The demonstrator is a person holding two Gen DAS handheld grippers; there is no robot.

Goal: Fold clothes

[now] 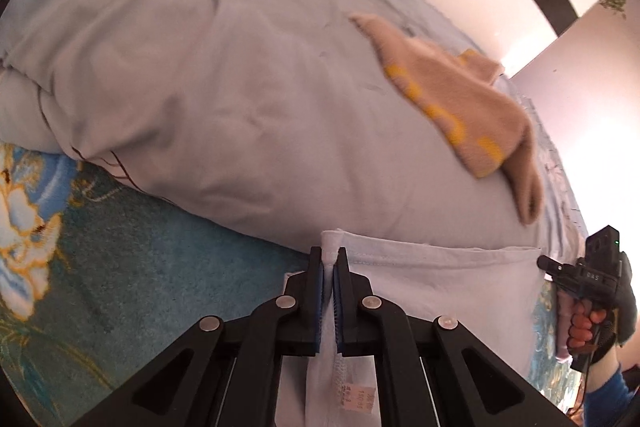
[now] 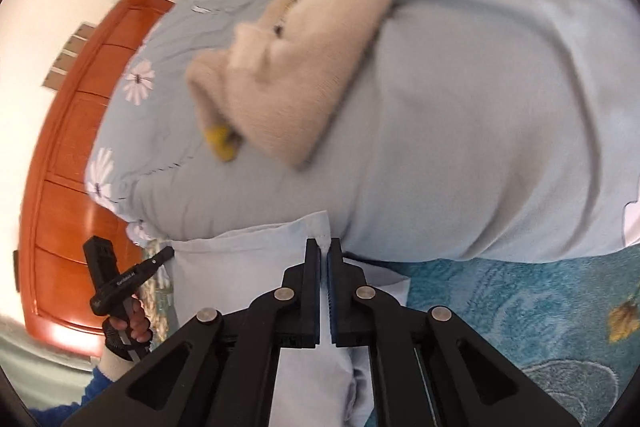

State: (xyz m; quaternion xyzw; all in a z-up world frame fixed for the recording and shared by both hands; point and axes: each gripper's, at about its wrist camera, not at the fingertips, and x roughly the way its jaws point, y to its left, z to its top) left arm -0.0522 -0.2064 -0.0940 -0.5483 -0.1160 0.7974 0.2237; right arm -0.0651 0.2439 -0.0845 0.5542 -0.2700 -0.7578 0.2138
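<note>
both tools (image 1: 330, 259) (image 2: 324, 247) clamp the pale garment (image 1: 440, 279); only right view shows wooden headboard (image 2: 72, 155).

small white tag (image 1: 357, 393) on garment hem: printed digits, roughly "150", the rest too blurred. other tool's body (image 1: 588, 277): faint letters, possibly "das", uncertain. other tool's arm (image 2: 127, 277): small white lettering, too small to make out.

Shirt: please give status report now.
Left gripper shut on shirt. Right gripper shut on it too. Beige garment on duvet beyond, clear of the shirt.
</note>
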